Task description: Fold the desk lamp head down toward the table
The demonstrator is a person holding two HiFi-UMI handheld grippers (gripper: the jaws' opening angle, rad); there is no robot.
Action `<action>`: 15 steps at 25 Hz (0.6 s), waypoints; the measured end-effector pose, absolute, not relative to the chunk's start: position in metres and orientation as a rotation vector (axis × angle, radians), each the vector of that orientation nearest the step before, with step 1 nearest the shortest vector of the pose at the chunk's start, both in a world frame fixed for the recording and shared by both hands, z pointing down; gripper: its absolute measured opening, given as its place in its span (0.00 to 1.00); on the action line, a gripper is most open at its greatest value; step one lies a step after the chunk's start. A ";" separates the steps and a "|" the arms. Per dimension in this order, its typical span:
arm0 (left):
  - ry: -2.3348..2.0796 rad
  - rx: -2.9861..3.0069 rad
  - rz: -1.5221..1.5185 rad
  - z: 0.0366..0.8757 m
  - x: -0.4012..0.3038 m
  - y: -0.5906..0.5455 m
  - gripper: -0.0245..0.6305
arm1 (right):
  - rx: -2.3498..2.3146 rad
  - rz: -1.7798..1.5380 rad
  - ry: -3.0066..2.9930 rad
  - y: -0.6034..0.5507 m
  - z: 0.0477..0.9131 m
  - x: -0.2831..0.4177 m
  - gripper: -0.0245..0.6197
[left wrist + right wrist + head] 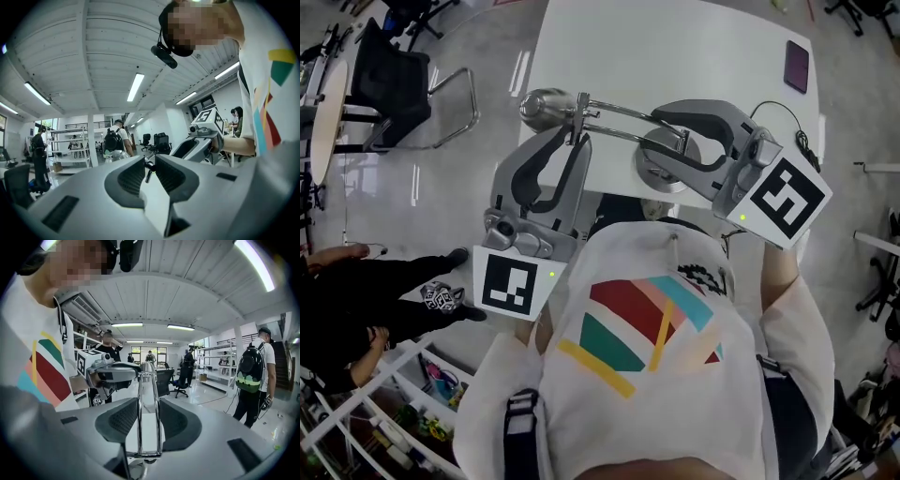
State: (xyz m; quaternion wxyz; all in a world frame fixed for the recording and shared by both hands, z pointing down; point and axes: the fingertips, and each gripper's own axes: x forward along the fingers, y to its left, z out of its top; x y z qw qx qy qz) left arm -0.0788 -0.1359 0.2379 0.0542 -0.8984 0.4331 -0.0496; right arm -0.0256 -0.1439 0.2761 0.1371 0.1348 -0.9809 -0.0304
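- Striped white shirt at desk's near edge.
- Clamps left gripper on chrome lamp arm beside lamp head.
- Pinches same arm near lamp base with right gripper.

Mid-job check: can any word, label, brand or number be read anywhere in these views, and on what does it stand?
No readable text anywhere.
Left marker cube: black-and-white square pattern, no letters.
Right marker cube: same kind of pattern, no letters.
Shirt emblem: too small to read.
Lamp: bare chrome, no brand visible.
Purple item: no print visible.
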 end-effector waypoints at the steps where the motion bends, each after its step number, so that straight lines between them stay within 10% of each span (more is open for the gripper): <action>1: 1.307 -2.744 -0.143 0.238 -0.079 -0.136 0.22 | 0.372 -0.080 -2.816 -0.144 0.278 -0.026 0.27; 15: 1.371 -2.810 -0.653 0.361 -0.104 -0.155 0.21 | 0.218 0.097 -2.497 -0.155 0.329 -0.053 0.27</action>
